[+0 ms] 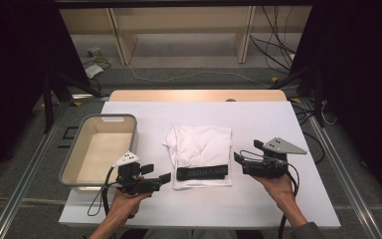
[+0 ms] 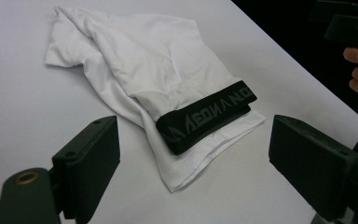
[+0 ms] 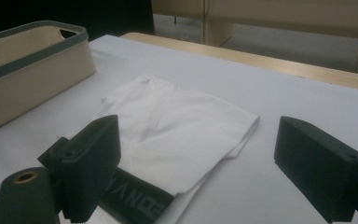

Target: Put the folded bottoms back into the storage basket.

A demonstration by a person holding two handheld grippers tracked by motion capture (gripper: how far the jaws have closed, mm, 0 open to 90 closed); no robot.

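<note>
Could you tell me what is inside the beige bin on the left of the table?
The bin looks empty: its pale floor shows bare in the high view. The left gripper covers part of its near right corner, so that bit is hidden.

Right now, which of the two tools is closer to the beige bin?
The left tool: it hovers right at the beige bin's near corner, while the right tool sits across the folded white garment.

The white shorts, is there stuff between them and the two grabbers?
Nothing visible. The white shorts lie flat on the table, between the left gripper and the right gripper. Both have their jaws open and facing the shorts, with bare table between.
</note>
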